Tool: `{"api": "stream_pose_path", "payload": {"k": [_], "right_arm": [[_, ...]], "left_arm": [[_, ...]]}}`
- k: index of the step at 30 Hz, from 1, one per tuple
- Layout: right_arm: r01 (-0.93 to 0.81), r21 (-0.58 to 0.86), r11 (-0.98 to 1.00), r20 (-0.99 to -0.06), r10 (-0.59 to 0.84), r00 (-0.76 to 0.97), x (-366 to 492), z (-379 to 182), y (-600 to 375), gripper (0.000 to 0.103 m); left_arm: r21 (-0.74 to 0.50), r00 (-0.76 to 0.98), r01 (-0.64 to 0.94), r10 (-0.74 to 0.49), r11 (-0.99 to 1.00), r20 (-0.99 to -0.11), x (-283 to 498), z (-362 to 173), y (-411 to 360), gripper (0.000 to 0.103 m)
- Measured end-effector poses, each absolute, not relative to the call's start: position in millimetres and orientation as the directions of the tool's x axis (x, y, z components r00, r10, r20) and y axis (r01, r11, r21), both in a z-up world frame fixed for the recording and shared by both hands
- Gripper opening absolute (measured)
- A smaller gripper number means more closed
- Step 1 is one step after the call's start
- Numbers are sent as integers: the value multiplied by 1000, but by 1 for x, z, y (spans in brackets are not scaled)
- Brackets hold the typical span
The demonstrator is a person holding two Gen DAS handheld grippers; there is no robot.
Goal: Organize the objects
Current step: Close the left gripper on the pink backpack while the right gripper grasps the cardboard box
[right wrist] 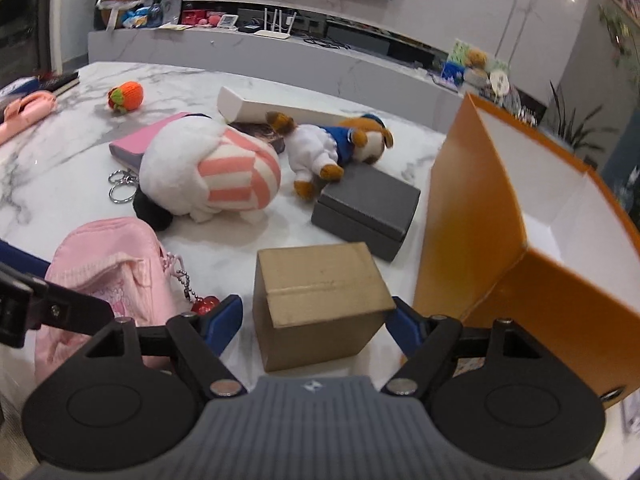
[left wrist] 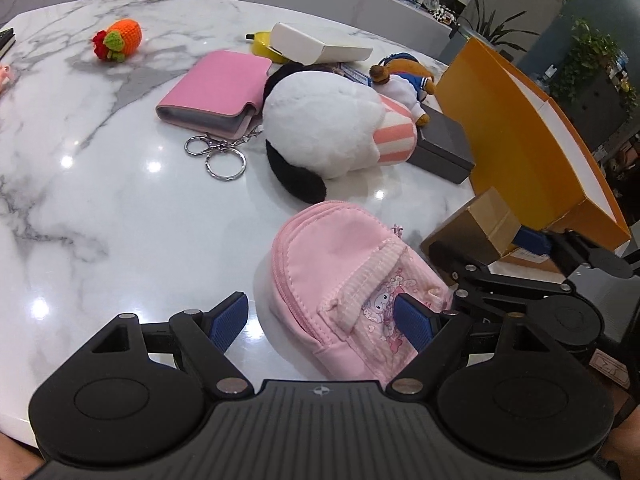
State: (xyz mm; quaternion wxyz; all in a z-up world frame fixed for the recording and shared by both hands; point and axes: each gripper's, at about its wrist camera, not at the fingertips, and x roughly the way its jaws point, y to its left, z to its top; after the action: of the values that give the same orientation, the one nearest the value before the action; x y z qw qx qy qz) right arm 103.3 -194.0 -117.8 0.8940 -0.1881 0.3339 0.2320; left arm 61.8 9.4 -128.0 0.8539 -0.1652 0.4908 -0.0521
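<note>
Marble worktop [left wrist: 100, 208] carries a scatter of toys and boxes, with a tall orange box [right wrist: 480, 216] standing open at the right edge. The left claw [left wrist: 324, 318] is spread wide around a small pink backpack [left wrist: 340, 264], which lies on its side near the front; one blue pad sits left of the bag, apart from it, and the other rests against its printed front pocket. The right claw [right wrist: 316, 320] is also spread, its pads flanking a brown cardboard box [right wrist: 320, 296] just beside the orange box; whether the pads touch the cardboard cannot be told. A bead chain with a red charm [right wrist: 204, 304] hangs from the backpack next to that claw.

Behind them lies a white plush toy [left wrist: 324, 120] with black ears and a pink-striped part, touching a pink wallet [left wrist: 216, 88] whose key rings [left wrist: 216, 156] spill onto the marble. A dark grey box [right wrist: 368, 208] sits between the plush and the orange box, and a small brown dog toy [right wrist: 332, 144] in blue and white leans on its far end. A long white box [left wrist: 320, 44] lies tilted across things at the back. A knitted orange fruit [left wrist: 120, 38] rests well apart, toward the far left.
</note>
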Motion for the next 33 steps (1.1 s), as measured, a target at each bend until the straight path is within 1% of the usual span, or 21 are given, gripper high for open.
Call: {"api": "stream_pose_path", "payload": {"k": [3,6,7,8,9,12,14,16,23,33], "right_arm": [[-538,-158,828,-685,300,664,106,-120,-196,73],[-538,-141,831,-686,310,658,108,-120,-198,71],[-543,-132,830,-686,319,654,108,-120,-199,70],[-548,-123,828,-688,326,648,108,-120,-200,70],[-554,-116,825,-688,335,643,107,-119,-200,70],[-565,-100,819,-692,351,631,106,-118,-201,69],[-572,-85,816,-695,363,621,105,-117,-202,69],[-580,-83,811,-693,372,618,104,-116,-203,69],[-580,-75,811,-660,396,639,98,-102,-211,69],[-575,-44,817,-606,436,665,91,-73,-220,68]], "left_arm": [[-346,519,-73,-261,935,-814,64,-129,7,96],[-373,524,-65,-286,926,-802,66,-130,5,89],[-385,528,-61,-298,921,-795,66,-130,5,77],[-404,532,-55,-316,913,-786,65,-130,5,70],[-419,531,-54,-329,906,-781,65,-131,6,70],[-419,543,-58,-323,906,-775,64,-130,4,62],[-416,550,-60,-318,908,-772,62,-129,4,51],[-415,555,-57,-317,908,-769,60,-125,4,47],[-405,593,-14,-318,914,-740,57,-103,0,41],[-358,633,21,-290,933,-718,50,-67,-7,41]]}}
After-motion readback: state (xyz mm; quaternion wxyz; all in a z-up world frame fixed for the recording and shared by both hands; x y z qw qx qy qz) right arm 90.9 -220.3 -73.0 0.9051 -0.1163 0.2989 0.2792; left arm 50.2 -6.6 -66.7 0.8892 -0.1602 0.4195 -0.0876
